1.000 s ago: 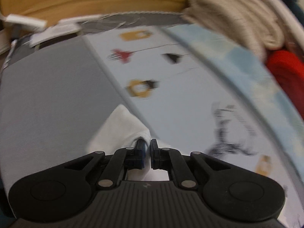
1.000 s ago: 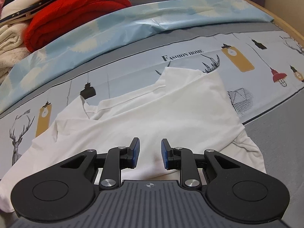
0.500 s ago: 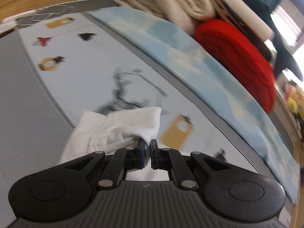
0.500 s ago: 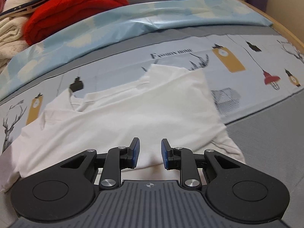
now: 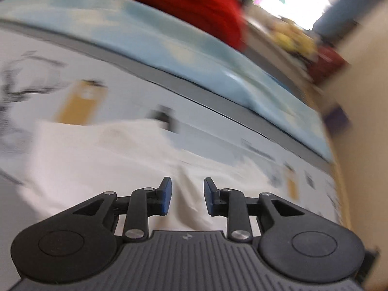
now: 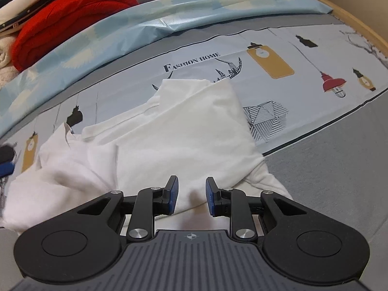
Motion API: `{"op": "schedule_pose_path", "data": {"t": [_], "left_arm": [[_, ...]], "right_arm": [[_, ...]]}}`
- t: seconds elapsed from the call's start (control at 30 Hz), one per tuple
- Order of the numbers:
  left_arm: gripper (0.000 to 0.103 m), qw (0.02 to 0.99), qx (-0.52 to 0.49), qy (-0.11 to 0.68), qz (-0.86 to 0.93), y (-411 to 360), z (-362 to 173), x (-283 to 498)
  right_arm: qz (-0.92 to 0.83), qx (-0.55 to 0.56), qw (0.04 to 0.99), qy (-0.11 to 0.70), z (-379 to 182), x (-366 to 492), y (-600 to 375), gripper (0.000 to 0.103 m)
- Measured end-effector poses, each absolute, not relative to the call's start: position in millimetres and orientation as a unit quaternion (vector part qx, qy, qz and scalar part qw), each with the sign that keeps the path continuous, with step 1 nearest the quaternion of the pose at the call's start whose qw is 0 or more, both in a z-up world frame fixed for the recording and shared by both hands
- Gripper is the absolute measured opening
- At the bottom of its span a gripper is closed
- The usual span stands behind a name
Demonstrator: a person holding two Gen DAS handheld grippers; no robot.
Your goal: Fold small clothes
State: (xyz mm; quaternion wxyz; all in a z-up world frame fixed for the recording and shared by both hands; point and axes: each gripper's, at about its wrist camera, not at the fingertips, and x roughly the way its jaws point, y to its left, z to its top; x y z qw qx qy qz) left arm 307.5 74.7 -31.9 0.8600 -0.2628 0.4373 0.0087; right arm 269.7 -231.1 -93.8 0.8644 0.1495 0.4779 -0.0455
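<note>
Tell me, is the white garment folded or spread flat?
Partly folded: the white garment has one side lapped over its middle, with rumpled layers, on the printed cloth.

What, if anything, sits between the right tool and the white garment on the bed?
Nothing visible. The right tool hangs directly over the white garment, pads apart with only cloth below them. The red blanket and the light blue sheet lie well behind it, out of the way.
</note>
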Motion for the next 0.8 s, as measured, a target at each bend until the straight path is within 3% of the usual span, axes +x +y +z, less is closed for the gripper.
{"op": "schedule_pose_path", "data": {"t": [0.33,0.53,0.8], "left_arm": [[0.031,0.845,-0.267,0.446,0.126,139.9,-47.0,304.5],[0.033,0.835,-0.281,0.452,0.138,167.5,-47.4,301.0],[0.036,0.821,-0.313,0.450,0.160,195.4,-48.4,304.2]], "right_arm": [[0.039,0.131,0.876,0.462,-98.5,279.1,-188.1,0.026],[0.113,0.073,0.879,0.457,-114.9,282.9,-130.1,0.045],[0.162,-0.052,0.884,0.436,-126.8,284.3,-75.5,0.052]]}}
